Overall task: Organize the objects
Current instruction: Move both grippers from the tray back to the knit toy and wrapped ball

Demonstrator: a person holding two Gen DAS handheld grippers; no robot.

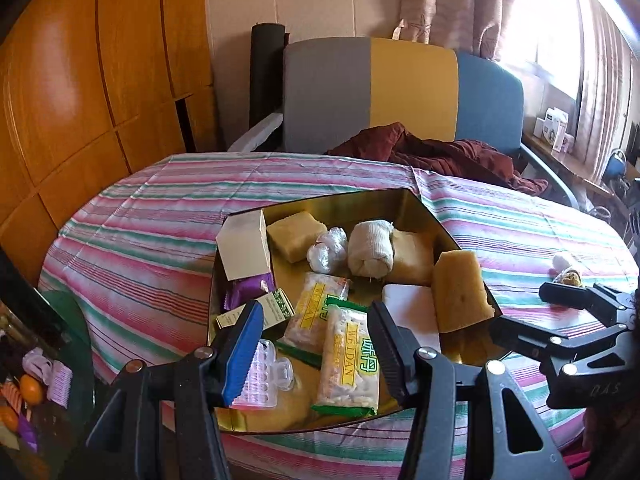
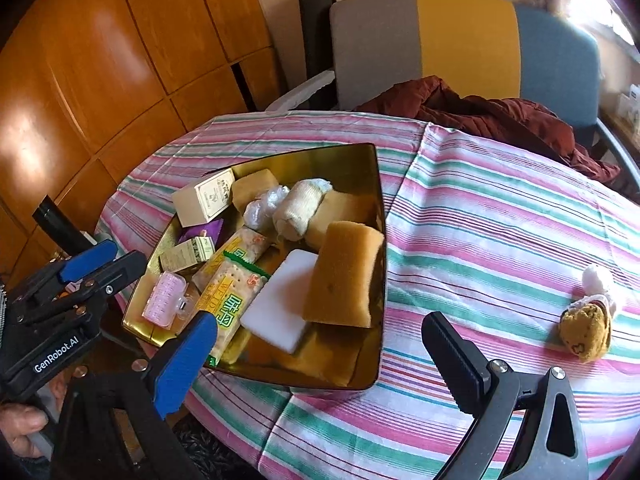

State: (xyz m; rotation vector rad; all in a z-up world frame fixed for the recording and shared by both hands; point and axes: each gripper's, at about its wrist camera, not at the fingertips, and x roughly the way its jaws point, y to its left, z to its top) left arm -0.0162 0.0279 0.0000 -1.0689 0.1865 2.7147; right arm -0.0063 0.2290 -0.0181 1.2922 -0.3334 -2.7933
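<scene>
A gold metal tray (image 1: 404,196) (image 2: 370,148) sits on the striped tablecloth. It holds yellow sponges (image 2: 344,276), a white block (image 2: 276,300), cracker packets (image 1: 350,360) (image 2: 228,300), a rolled bandage (image 1: 370,250), a beige box (image 1: 244,248) and a pink hair clip (image 2: 164,300). A small yellow plush toy (image 2: 586,328) with a white piece lies on the cloth to the right of the tray; it also shows in the left wrist view (image 1: 566,276). My left gripper (image 1: 316,344) is open and empty over the tray's near edge. My right gripper (image 2: 320,348) is open and empty at the tray's near corner.
A table with a striped cloth (image 2: 500,220) fills the middle. A chair with grey, yellow and blue panels (image 1: 400,88) carries a dark red garment (image 2: 480,116) behind it. Wooden cabinets (image 1: 80,80) stand at the left. A side table with small items (image 1: 32,388) is low left.
</scene>
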